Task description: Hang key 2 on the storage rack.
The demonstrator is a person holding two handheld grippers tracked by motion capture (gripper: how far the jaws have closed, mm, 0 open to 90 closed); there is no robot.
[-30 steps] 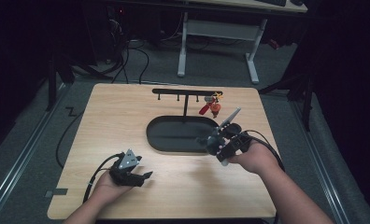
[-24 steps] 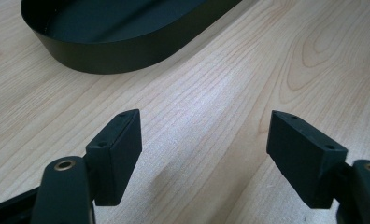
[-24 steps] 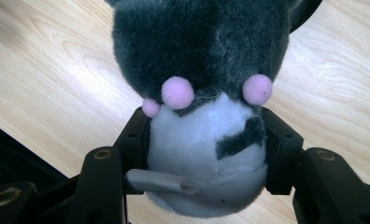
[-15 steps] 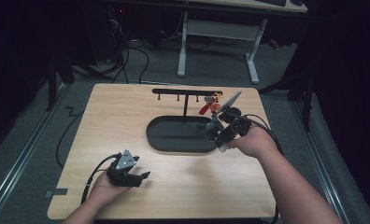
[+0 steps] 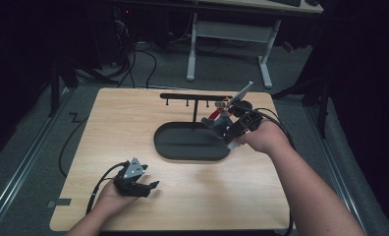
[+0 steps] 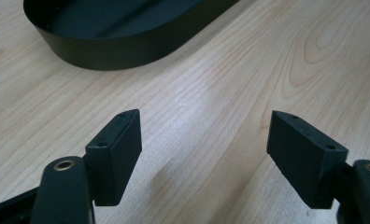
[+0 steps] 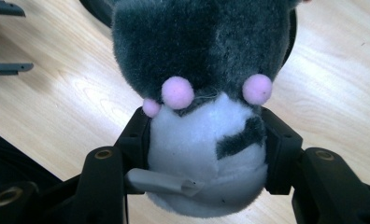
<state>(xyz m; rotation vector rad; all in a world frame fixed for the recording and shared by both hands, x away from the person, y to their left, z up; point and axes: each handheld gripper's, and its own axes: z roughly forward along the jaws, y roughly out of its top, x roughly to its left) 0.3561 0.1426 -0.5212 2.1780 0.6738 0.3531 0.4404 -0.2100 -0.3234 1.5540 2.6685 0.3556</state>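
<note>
While the right gripper (image 5: 221, 124) was up above the far right part of the table (image 5: 133, 123), its jaws were squeezed on a soft toy (image 7: 206, 93) from both sides. The toy was fuzzy, dark grey on top and white below, with small pink balls on it and a dark patch on the white part. It hung over the right end of the black oval tray (image 5: 182, 147). Just behind it stood a thin black rack (image 5: 195, 96) with little hooks, and something red and yellow (image 5: 217, 112) hung at the rack's right end, very close to the toy. The left gripper (image 5: 142, 188) lay on the near left part of the table, its jaws wide apart with nothing between them.
</note>
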